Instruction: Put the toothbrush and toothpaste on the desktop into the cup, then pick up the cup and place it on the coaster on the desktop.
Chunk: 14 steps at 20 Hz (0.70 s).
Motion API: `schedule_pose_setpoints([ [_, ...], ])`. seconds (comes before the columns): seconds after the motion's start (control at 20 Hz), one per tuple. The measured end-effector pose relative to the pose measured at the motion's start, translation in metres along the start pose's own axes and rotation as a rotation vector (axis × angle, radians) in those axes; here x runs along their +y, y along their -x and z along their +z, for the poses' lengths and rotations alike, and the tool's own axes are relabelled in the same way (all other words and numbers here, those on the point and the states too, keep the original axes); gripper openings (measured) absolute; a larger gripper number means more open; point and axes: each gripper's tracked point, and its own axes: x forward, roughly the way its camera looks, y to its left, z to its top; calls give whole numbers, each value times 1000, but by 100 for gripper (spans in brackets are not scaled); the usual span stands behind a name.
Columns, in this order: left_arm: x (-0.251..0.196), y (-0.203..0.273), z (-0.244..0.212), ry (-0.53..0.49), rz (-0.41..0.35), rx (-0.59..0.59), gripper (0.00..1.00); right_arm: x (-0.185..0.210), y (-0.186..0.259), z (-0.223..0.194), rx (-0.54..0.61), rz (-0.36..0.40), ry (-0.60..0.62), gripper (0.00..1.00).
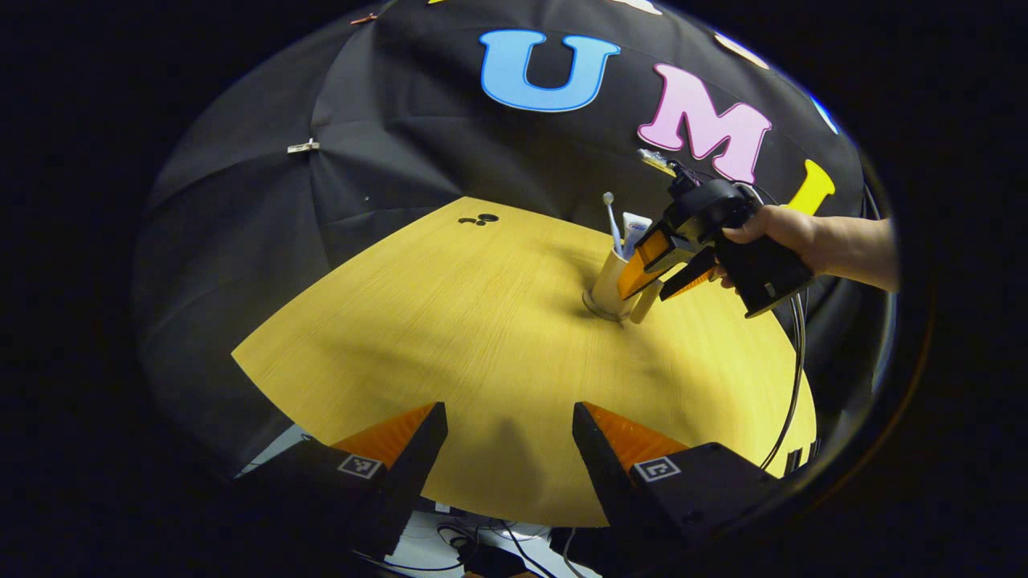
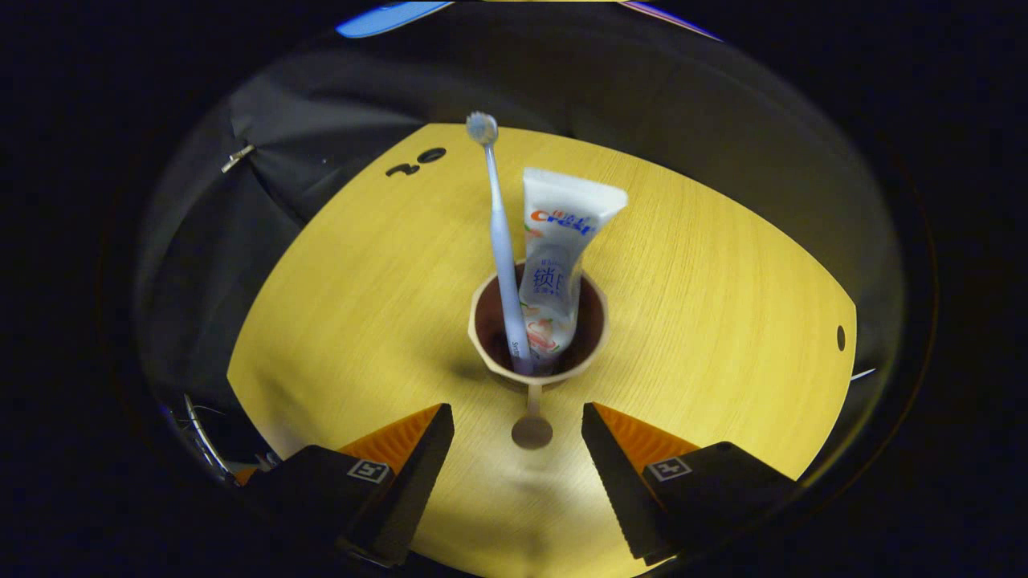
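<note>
The right gripper (image 2: 518, 449) has its jaws spread wide, either side of the cup's handle (image 2: 532, 417) without touching it. The left gripper (image 1: 510, 449) is likewise released, over bare desktop (image 1: 450, 321) and well apart from the cup (image 2: 538, 321). The cup stands upright mid-table; its base is hidden below the rim, and whether it sits on a coaster is hard to make out. Inside, the toothbrush (image 2: 502, 257) stands near upright, bristles up, beside the toothpaste (image 2: 558, 257), crimped end up, its lower end hidden inside the cup.
</note>
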Motion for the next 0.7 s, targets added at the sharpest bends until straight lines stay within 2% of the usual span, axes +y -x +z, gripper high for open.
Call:
schedule_pose_setpoints([
  [0.2,-26,8,21,-30,-41,-24,98,-12,68,4,-139,31,-43,99],
  [0.35,-48,13,40,-55,-53,-58,98,-36,118,12,-321,35,-70,99],
  [0.7,-114,15,101,-90,-49,-162,98,-116,211,0,-587,-38,-121,99],
])
